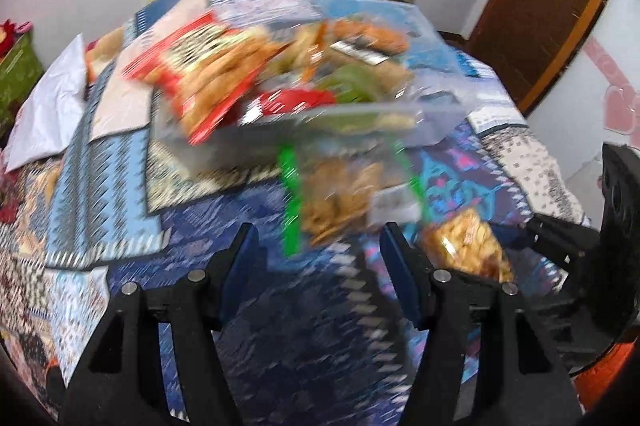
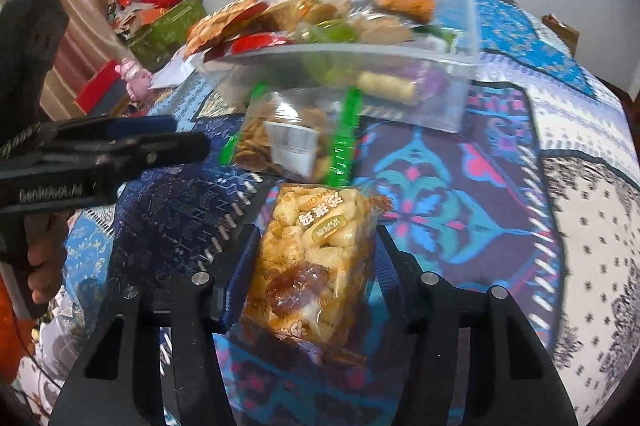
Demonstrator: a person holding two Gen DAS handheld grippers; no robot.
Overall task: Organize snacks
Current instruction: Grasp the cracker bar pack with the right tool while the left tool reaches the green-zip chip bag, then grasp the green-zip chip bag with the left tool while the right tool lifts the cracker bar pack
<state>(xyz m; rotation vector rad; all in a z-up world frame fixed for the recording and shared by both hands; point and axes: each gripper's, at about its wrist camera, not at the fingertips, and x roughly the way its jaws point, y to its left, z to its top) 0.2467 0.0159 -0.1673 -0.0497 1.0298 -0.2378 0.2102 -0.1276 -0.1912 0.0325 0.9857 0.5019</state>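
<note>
1. Right now the thing that matters is the clear-wrapped bar of puffed golden rice snack (image 2: 316,266): it lies between the blue pads of my right gripper (image 2: 316,246), its long axis running along the fingers and pointing toward the clear plastic storage box (image 2: 460,82) farther ahead on the patterned blue quilt (image 2: 460,194).
2. My right gripper's pads look pressed against both long sides of the bar, at a medium-narrow spread set by the packet's width, so I judge it gripped; whether it is off the quilt I cannot tell.
3. Between the bar and the box lies a clear bag of brown crackers with green edge strips (image 2: 288,134), just beyond the bar's far end and just before the box's near wall.
4. The box is heaped with mixed snack packets, a red-and-orange one hanging over its left rim.
5. My left gripper (image 1: 316,246) holds nothing: its jaws stand about half apart over bare quilt, short of the cracker bag (image 1: 344,194).
6. Of my two hands, the right is the one on the bar; I judge its path to the box must clear the cracker bag.
</note>
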